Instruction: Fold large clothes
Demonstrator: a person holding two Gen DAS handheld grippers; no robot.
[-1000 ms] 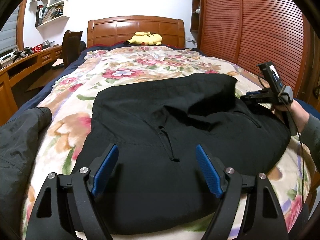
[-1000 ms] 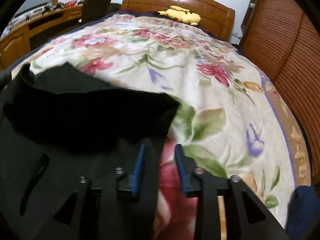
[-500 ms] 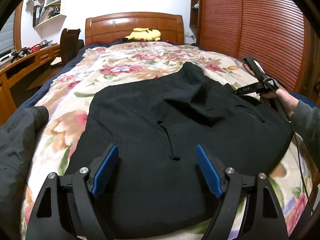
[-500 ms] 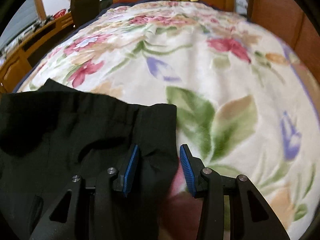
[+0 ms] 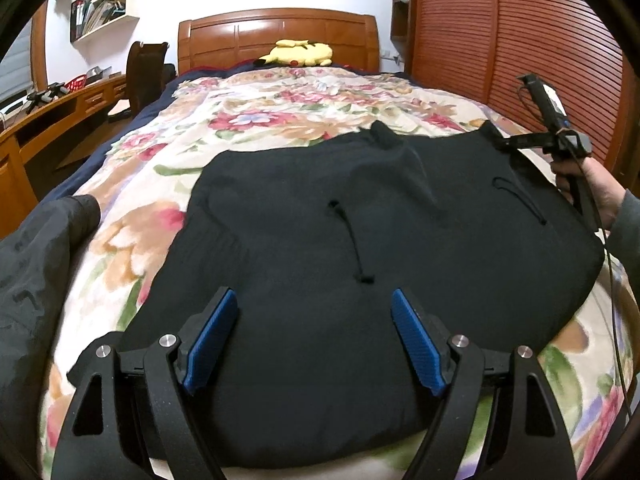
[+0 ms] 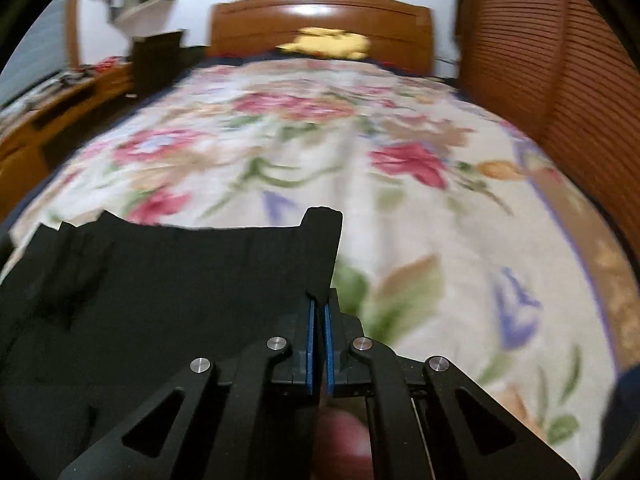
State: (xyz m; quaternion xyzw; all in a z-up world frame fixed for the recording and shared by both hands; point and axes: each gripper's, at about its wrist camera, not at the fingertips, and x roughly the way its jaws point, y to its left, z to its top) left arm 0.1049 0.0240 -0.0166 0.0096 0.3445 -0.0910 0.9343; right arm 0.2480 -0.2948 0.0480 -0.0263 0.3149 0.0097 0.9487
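The black trousers (image 5: pixel 360 248) are spread flat on the floral blanket (image 5: pixel 280 108), no fold yet made. Their far corner is pinched by the closed right gripper (image 6: pixel 318 340); the left gripper (image 5: pixel 314 336) is held wide open above the near edge.

No text, label, brand, number or sign can be read anywhere in either view

1. One pair of black trousers (image 5: pixel 360 248) lay on the bed, with one drawstring (image 5: pixel 352 240) showing.
2. One floral bedspread (image 5: pixel 280 100) covered one bed.
3. One yellow plush toy (image 5: pixel 300 53) lay by one wooden headboard (image 5: pixel 240 36).
4. Two sets of tongs: left (image 5: pixel 314 338), right (image 6: pixel 319 312).
5. One chair (image 5: pixel 146 68) stood beside one desk (image 5: pixel 60 108).
6. One dark jacket (image 5: pixel 36 260) lay at the bed's left edge.
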